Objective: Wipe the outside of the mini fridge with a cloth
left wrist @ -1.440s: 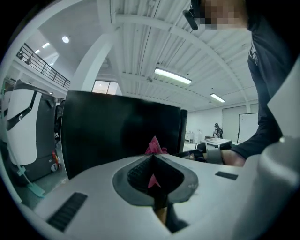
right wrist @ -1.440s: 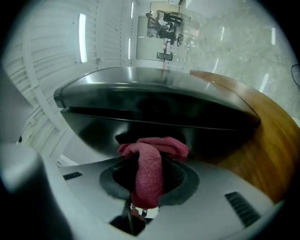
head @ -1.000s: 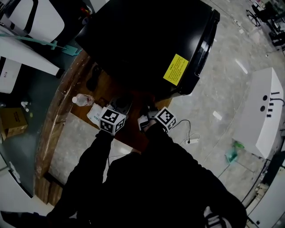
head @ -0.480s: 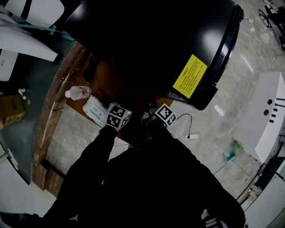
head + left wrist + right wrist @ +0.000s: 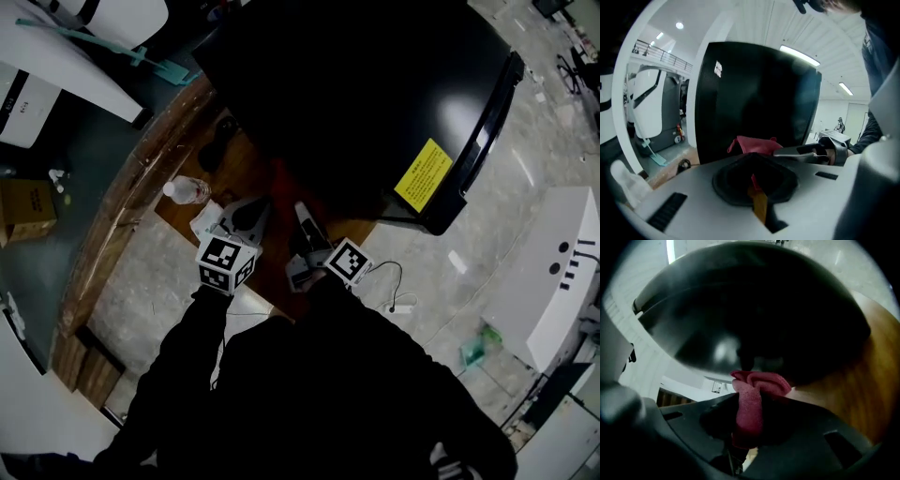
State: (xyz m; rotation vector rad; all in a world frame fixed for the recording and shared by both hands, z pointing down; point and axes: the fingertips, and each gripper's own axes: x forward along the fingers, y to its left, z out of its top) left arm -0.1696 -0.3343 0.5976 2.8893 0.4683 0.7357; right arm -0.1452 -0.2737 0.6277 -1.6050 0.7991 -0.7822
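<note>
Right hand-held gripper (image 5: pixel 747 420) pinches red cloth (image 5: pixel 761 380) w/ a wad poking out front, prob. so fabric, not jaws, meets mini fridge (image 5: pixel 375 103) just ahead on worktop (image 5: pixel 234 173). Left hand-held gripper (image 5: pixel 754 180) closed, empty, spare.

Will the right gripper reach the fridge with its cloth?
Probably yes. The right gripper, shut on the cloth, points at the fridge close ahead, with nothing seen between them.
</note>
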